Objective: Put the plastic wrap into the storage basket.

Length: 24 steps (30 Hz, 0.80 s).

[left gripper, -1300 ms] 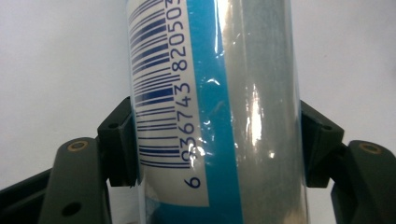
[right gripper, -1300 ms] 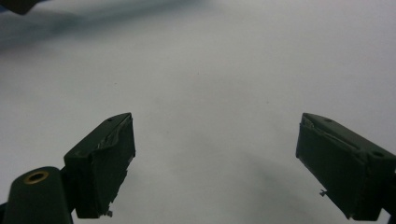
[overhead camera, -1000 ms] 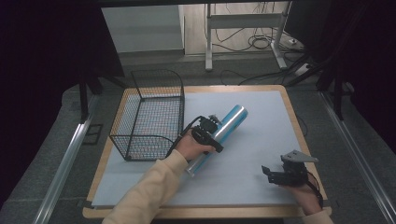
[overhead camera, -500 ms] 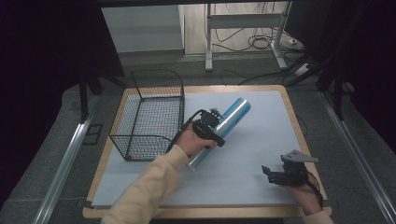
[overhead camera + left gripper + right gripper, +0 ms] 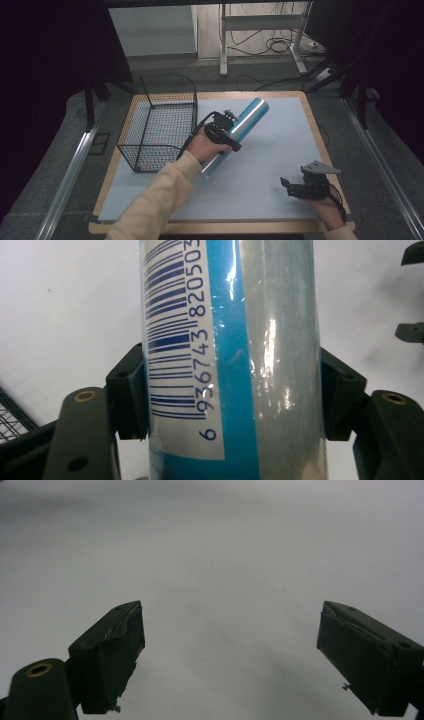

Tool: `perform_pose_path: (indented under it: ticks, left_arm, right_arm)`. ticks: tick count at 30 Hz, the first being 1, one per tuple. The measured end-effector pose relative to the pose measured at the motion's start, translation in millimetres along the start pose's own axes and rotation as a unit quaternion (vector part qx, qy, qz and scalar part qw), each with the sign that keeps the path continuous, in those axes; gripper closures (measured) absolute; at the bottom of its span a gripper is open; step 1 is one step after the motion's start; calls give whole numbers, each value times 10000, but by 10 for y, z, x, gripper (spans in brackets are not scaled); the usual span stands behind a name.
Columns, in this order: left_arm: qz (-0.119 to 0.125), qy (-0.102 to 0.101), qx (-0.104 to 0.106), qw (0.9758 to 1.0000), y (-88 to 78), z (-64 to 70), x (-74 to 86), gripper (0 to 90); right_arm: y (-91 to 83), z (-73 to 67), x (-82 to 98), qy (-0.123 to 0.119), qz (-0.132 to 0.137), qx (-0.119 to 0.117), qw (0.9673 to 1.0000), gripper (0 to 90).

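A long blue and silver tube (image 5: pixel 243 125) with a barcode label is held off the mat, tilted with its far end up to the right. My left gripper (image 5: pixel 223 131) is shut on the tube (image 5: pixel 235 360) near its middle, both pads pressed against its sides. To its left stands a black wire basket (image 5: pixel 160 125). My right gripper (image 5: pixel 290 187) rests low near the table's front right, its jaws wide open (image 5: pixel 230 645) over bare mat with nothing between them.
A pale blue mat (image 5: pixel 270 150) covers the wooden table (image 5: pixel 320 135). A corner of the wire basket (image 5: pixel 12 415) shows at the left gripper view's lower left. Metal frame legs and cables (image 5: pixel 280 45) lie on the floor beyond the far edge.
The left gripper has lifted the tube and carried it slightly up and to the right. The right gripper has stayed in place.
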<state>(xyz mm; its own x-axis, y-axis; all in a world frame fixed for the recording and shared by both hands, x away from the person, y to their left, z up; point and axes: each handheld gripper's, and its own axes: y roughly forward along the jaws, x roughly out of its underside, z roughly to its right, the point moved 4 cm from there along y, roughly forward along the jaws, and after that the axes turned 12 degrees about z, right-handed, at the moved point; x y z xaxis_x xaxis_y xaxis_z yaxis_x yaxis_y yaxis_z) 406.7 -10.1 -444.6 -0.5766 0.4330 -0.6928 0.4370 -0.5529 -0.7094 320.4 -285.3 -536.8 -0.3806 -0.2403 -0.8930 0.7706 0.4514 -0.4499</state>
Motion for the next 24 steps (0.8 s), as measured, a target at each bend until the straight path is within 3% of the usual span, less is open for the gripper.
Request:
perform_pose_path:
  ticks: [8,24]
  left_arm:
    - [114,-64,50,9999,-76,-31,-64,312]
    - [297,-109,-104,9994,-263,-173,-199,313]
  right_arm:
    - [-3,6,-2,9,15,14,10000,120]
    - [6,10,8,7,-20,21,10000,120]
